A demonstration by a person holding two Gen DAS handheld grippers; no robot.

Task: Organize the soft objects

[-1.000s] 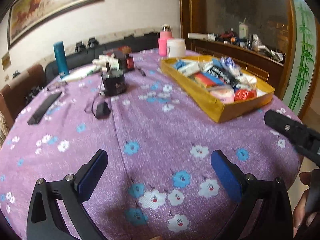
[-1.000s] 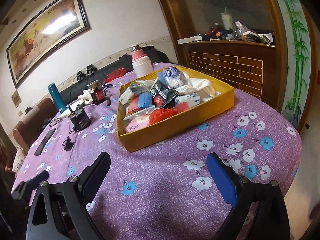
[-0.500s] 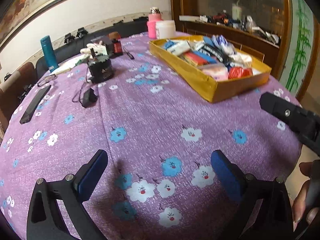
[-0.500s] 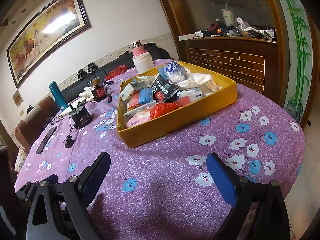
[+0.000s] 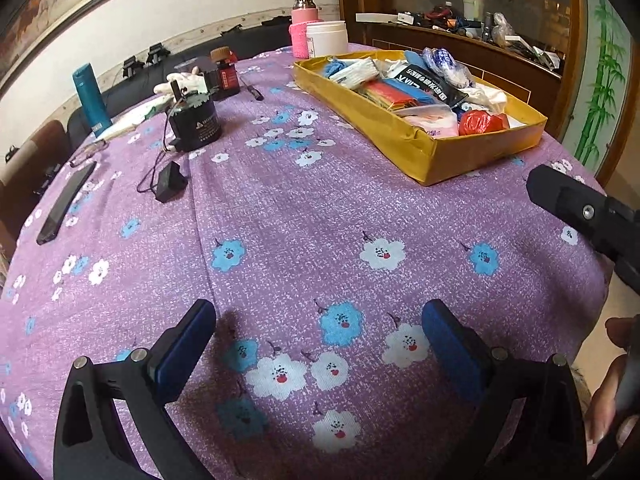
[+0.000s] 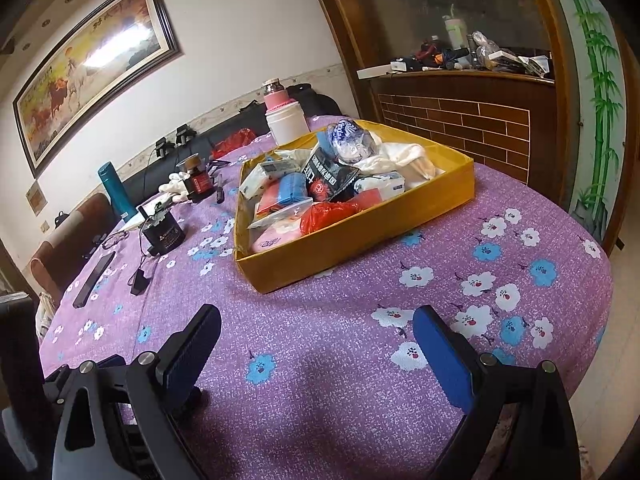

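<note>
Two grippers hang over the near edge of the round bench [image 6: 360, 344] with its purple flowered cloth, both with fingers spread wide and nothing between them: left gripper [image 5: 320, 332], right gripper [image 6: 316, 334]. The soft things sit piled in the yellow tray [image 6: 360, 236]: tissue packs, a black pouch [image 6: 328, 176], a red plastic bag [image 6: 324, 214], white cloth [image 6: 404, 158], a blue-and-white wrapped pack [image 6: 350, 140] on top. From the right gripper the tray lies straight ahead and close, its near corner pointing almost at the fingers. From the left gripper the same tray [image 5: 420, 144] lies ahead and off to the right, long axis running away up-left toward the white jar [image 5: 326, 40]. So the right hand looks nearer, judging by both views. A white glove-like item [image 5: 180, 82] lies outside the tray, far back-left by the dark bottle [image 5: 226, 76], nearer the left gripper's side. This scene fits either soft things gathered in the tray with sorting yet to come, or a tray whose filling is nearly over with the glove left.
</note>
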